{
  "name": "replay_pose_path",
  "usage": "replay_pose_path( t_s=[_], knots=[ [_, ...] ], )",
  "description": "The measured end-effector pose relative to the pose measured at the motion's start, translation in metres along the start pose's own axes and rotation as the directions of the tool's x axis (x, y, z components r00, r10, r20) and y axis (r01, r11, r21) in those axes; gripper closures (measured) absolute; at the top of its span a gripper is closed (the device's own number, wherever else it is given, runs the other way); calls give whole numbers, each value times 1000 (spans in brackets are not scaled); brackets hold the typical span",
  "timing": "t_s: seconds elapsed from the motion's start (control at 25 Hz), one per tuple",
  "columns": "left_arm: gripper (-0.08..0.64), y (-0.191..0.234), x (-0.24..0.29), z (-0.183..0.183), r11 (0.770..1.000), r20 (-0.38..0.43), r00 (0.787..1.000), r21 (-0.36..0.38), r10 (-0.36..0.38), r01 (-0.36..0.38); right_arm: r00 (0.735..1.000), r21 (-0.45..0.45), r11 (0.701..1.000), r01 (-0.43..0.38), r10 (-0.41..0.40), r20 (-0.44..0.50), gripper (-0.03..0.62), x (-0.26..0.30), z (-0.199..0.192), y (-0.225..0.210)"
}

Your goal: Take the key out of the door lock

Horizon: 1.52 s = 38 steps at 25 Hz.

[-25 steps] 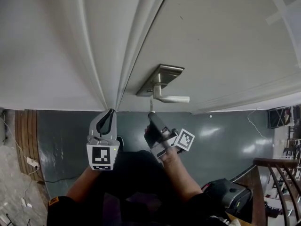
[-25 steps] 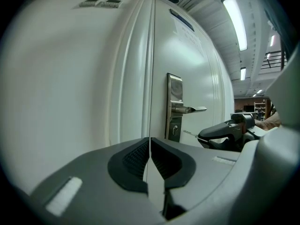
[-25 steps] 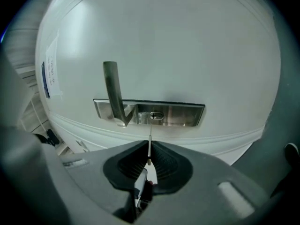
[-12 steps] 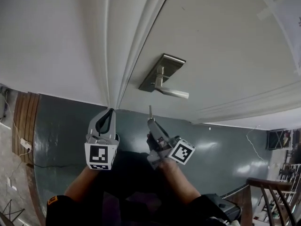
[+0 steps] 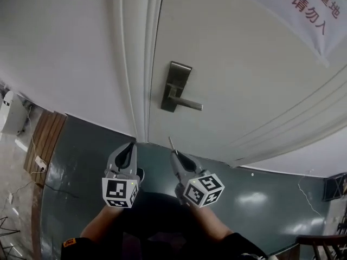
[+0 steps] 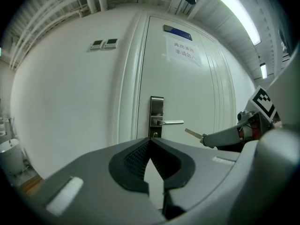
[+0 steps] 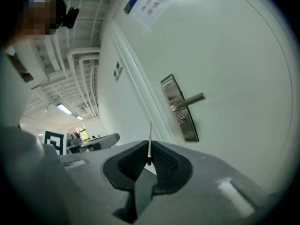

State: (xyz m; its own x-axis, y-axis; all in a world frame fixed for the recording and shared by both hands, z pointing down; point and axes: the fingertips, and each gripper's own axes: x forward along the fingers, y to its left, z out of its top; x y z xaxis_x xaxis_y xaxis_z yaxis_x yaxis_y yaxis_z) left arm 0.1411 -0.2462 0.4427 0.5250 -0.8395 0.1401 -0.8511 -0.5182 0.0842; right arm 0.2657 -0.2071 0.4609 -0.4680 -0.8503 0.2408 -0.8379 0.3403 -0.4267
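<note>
On the white door (image 5: 244,64) the steel lock plate (image 5: 176,85) carries a lever handle (image 5: 188,104); its keyhole (image 6: 155,134) has nothing in it. My right gripper (image 5: 174,153) is shut on the key (image 5: 170,142), whose thin blade points up toward the door, well short of the lock. The right gripper view has the key (image 7: 150,142) standing edge-on between the pads, with the lock plate (image 7: 180,108) beyond. The left gripper view catches the key (image 6: 193,133) off to the right. My left gripper (image 5: 129,147) hangs beside it, shut and holding nothing.
A paper sign with red characters (image 5: 306,4) hangs on the upper door. The door frame (image 5: 138,64) and a white wall (image 5: 59,47) lie to the left, with two wall switches (image 6: 104,43). Below is dark green floor (image 5: 81,161), with a wooden strip (image 5: 46,137) at left.
My right gripper has drawn back from the lock plate with the key in it. Both grippers and the head have moved away from the door, so the lock now looks smaller and higher.
</note>
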Motion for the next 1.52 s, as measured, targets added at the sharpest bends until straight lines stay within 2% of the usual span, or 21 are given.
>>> replay_pose_path(
  t_s=[0.08, 0.2, 0.4, 0.56, 0.88, 1.16, 1.52],
  knots=[
    [541, -10, -19, 5, 1000, 12, 1000, 2, 29, -29, 1000, -83, 996, 14, -15, -7, 577, -17, -4, 4],
    [541, -20, -51, 2, 997, 14, 997, 0, 75, -75, 1000, -155, 988, 17, -20, -16, 577, -35, -13, 15],
    [541, -11, -89, -10, 986, -7, 986, 0, 165, -165, 998, -218, 975, -41, 32, -45, 577, -38, -25, 39],
    [541, -7, -119, -16, 980, -16, 980, -2, 198, -198, 997, -233, 971, -62, 49, -62, 577, -47, -37, 60],
    [541, -18, -193, -27, 983, -12, 984, 30, 179, -178, 998, -247, 969, -19, 4, -58, 577, -75, -62, 102],
    [541, -23, -265, -50, 988, -15, 988, -2, 151, -151, 997, -265, 963, 41, -58, -56, 577, -122, -96, 145],
    [541, -47, -308, -59, 993, 4, 993, 2, 119, -119, 993, -283, 955, 95, -112, -44, 577, -179, -119, 166]
  ],
)
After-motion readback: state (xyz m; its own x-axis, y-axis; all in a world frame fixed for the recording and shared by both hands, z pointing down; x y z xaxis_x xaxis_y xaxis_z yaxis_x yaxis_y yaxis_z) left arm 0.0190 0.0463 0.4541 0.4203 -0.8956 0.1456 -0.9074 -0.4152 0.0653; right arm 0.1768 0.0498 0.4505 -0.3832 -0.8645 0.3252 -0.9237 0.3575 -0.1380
